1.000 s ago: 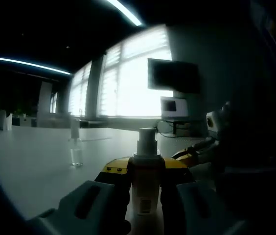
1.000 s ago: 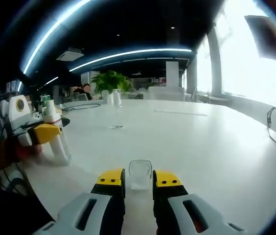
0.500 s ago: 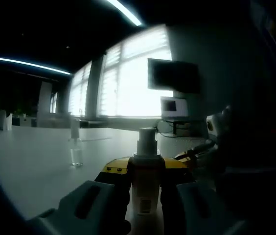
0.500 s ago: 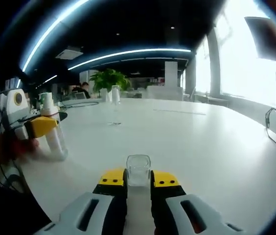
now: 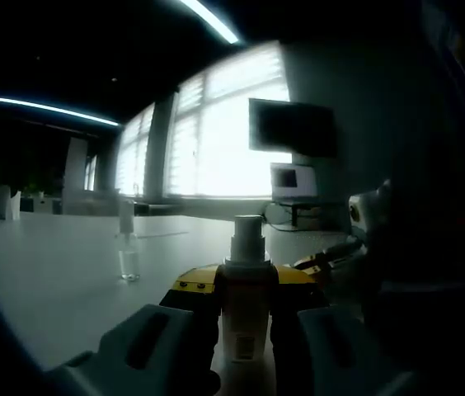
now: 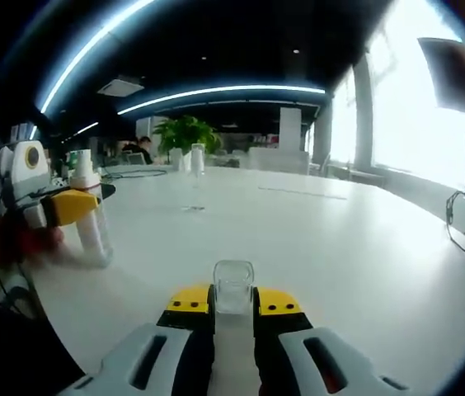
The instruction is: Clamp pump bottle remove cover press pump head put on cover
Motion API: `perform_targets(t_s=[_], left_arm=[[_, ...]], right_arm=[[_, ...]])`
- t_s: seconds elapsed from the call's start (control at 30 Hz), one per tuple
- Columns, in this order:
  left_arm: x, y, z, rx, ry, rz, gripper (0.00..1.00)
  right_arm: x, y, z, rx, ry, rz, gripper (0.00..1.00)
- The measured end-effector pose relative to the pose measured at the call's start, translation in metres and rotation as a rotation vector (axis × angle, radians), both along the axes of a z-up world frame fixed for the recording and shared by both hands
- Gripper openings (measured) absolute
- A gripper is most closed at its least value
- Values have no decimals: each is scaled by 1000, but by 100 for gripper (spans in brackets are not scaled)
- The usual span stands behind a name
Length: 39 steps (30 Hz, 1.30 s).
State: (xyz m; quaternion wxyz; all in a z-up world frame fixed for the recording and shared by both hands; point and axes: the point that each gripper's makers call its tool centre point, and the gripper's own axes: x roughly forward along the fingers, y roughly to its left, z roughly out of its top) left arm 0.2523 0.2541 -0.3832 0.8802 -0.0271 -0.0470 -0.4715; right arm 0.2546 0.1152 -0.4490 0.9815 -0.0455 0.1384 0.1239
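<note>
My left gripper (image 5: pixel 246 290) is shut on the pale pump bottle (image 5: pixel 246 318), which stands upright between the yellow-tipped jaws with its bare pump head (image 5: pixel 248 238) uncovered. In the right gripper view the same bottle (image 6: pixel 92 223) shows at the left, held by the left gripper (image 6: pixel 66 208). My right gripper (image 6: pixel 233 300) is shut on the clear plastic cover (image 6: pixel 233 287), held above the white table (image 6: pixel 340 247). In the left gripper view the right gripper (image 5: pixel 331 257) shows dimly at the right edge.
A small clear spray bottle (image 5: pixel 128 247) stands on the table, further off; it also appears as the clear spray bottle (image 6: pixel 195 180). A green plant (image 6: pixel 185 134) and desks lie at the far side. A dark screen (image 5: pixel 292 128) hangs by bright windows.
The right gripper has lifted the clear cover off the table and holds it slightly higher between its jaws. The left gripper and bottle stay still.
</note>
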Motion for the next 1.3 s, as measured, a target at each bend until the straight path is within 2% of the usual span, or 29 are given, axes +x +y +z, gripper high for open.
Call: perform_targets(t_s=[0.33,0.47,1.03,1.3], left_arm=[[0,1,0,1,0,1,14],[1,1,0,0,1,3,14],[0,0,0,1,0,4,14],[1,1,0,2,-2,5,14]], right_arm=[[0,1,4,13,-23,-2,13],[0,-1,12,44,-40,-12,13],[-2,-6,42,72,-106,-11,13],[-5,4,63,9,-146,13,13]])
